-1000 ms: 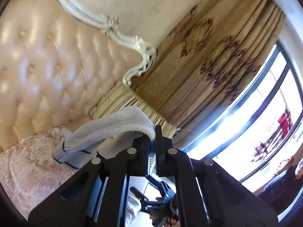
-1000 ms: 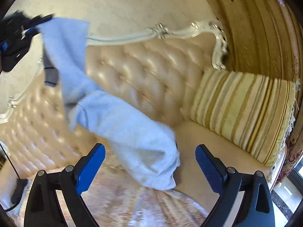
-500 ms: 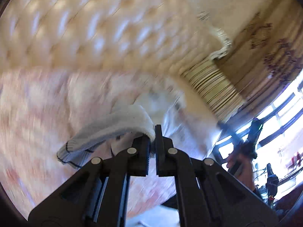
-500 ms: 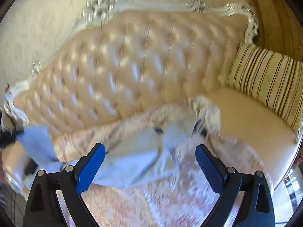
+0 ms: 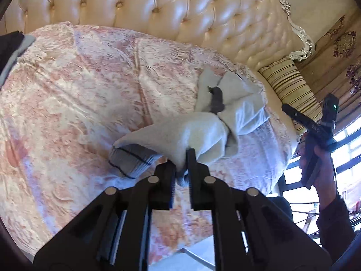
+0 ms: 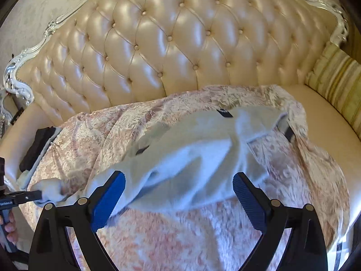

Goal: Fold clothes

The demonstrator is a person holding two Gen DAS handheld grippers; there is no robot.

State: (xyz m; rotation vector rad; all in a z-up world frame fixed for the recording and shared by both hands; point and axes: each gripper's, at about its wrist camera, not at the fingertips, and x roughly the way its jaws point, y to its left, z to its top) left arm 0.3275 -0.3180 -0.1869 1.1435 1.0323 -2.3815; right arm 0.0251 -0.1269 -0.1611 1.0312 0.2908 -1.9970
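Left tool (image 5: 181, 166) clamped on the grey sweater (image 6: 187, 158) near its striped cuff (image 5: 133, 158); right tool (image 6: 179, 192) wide, holding nothing, above sweater on pink blanket (image 6: 180, 237).

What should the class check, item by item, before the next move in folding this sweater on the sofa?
1. Left gripper shut on the sweater: ok.
2. Right gripper open, holding nothing: ok.
3. Sweater resting on the blanket: ok.
4. Sweater spread flat: not ok, bunched and twisted.
5. Both sleeves found: cannot tell; one striped cuff lies beside the left gripper.
6. Striped cushion away from the sweater: ok.
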